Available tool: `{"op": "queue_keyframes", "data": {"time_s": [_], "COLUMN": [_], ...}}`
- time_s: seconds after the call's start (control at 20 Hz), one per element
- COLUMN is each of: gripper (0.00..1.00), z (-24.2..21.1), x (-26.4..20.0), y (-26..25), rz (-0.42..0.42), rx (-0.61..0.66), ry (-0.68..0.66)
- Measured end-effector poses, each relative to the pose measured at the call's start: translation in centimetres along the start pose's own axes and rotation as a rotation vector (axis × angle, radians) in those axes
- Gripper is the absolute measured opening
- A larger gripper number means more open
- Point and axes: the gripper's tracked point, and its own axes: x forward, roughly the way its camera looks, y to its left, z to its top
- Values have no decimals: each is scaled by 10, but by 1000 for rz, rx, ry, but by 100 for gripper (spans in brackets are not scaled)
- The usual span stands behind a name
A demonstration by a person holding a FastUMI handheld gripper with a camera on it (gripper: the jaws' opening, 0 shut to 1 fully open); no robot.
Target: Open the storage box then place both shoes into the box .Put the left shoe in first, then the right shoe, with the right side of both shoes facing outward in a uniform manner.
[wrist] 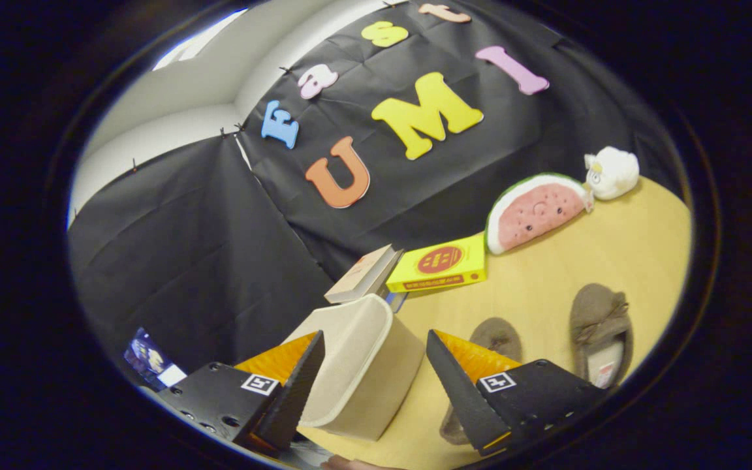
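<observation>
Beige box (356,365); two brown shoes (601,329) beside.

Hand-held gripper (374,349): wedge-shaped ridged fingers, square tag markers, screws on mounts.

Yellow box (438,264): red label, print too small, unreadable.

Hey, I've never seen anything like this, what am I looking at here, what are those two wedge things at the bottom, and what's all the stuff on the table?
The wedges are the two fingers of a hand-held gripper; a camera riding on it looks forward along them. The fingers are spread apart, with a beige rounded storage box between them, apparently not pressed by both. Everything sits on a light wooden table. Beyond the right finger lie two brown fuzzy slippers, one partly hidden behind that finger. Farther back: a yellow flat box, a leaning book, a watermelon-slice plush and a small white plush toy.
</observation>
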Motion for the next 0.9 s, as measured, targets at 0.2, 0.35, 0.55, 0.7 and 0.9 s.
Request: {"op": "queue_keyframes", "data": {"time_s": [0.2, 0.35, 0.55, 0.7, 0.9], "gripper": [95, 95, 95, 95, 80], "z": [-12, -26, -33, -43, -50], "x": [29, 48, 55, 64, 71], "y": [15, 17, 20, 15, 19], "rz": [186, 267, 343, 331, 343], "rx": [187, 320, 367, 425, 453], "ry": [145, 269, 339, 391, 430]}}
